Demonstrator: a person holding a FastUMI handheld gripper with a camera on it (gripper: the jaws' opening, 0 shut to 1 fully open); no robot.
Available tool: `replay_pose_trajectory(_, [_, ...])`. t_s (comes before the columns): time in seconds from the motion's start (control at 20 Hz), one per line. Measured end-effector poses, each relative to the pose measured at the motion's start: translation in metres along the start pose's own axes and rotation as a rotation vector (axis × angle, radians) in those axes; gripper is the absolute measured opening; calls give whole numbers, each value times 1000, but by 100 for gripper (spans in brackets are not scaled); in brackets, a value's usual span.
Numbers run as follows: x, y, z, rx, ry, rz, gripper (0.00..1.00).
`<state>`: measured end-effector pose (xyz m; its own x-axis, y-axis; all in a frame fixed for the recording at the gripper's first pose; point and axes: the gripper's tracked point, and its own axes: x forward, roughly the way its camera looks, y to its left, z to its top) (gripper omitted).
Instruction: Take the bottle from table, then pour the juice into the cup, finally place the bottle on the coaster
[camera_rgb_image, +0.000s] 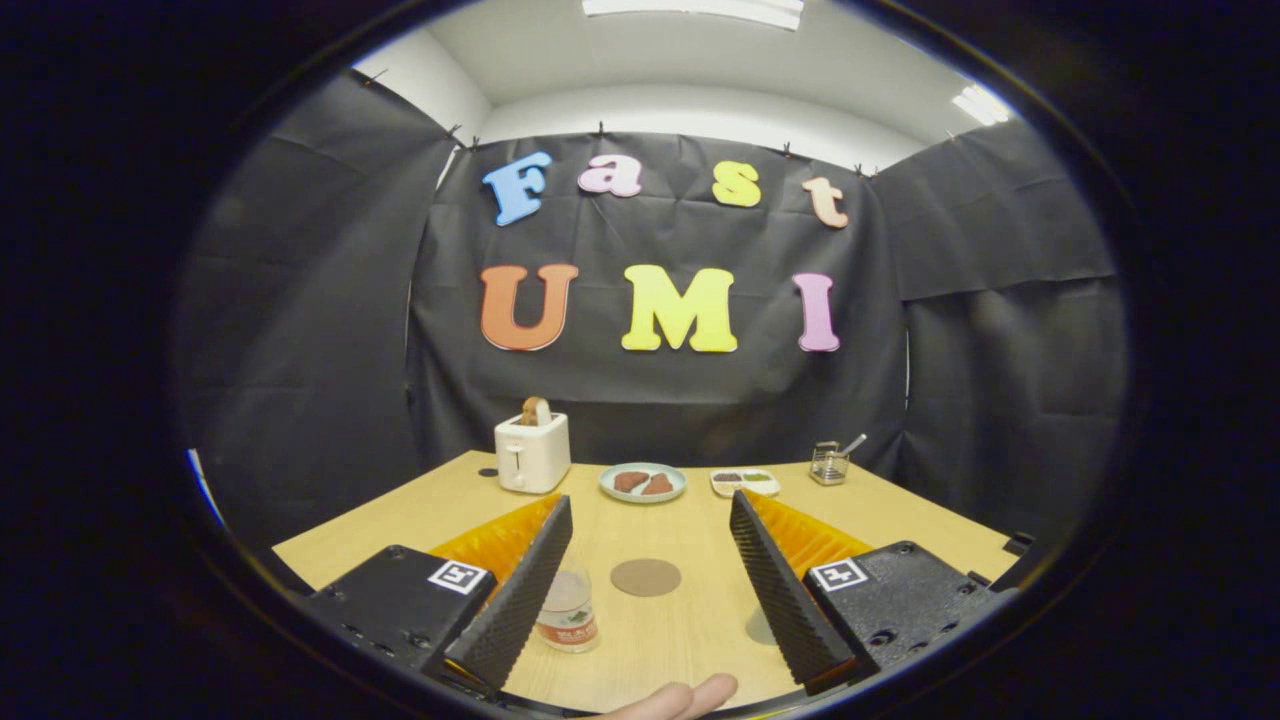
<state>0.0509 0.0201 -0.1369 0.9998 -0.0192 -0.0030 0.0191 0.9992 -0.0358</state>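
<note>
Table (900, 510): one bottle (567, 611), tool (650, 590) open.

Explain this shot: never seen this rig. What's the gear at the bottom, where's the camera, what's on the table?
The camera rides on a handheld two-finger tool and looks forward along its fingers, which stand open and hold nothing. A person's fingertips show below them. On the light wooden table: a small clear plastic bottle with a red label beside the left finger, a round brown coaster between the fingers, and beyond them a white toaster, a pale plate of food, a small tray and a glass cup with a spoon.
</note>
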Motion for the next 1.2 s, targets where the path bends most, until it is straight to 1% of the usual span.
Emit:
replay_pose_trajectory(0.2, [12, 9, -33, 1, 32, 6, 100])
replay_pose_trajectory(0.55, [16, 42, -62, 27, 20, 72, 100])
replay_pose_trajectory(0.7, [19, 53, -79, 31, 39, 72, 100])
replay_pose_trajectory(0.85, [24, 66, -89, 34, 29, 78, 100])
replay_pose_trajectory(1.0, [33, 70, -100, 54, 2, 41, 100])
replay_pose_trajectory(1.1, [39, 76, -110, 65, 2, 31, 100])
replay_pose_trajectory(1.2, [46, 78, -114, 37, -4, 13, 100])
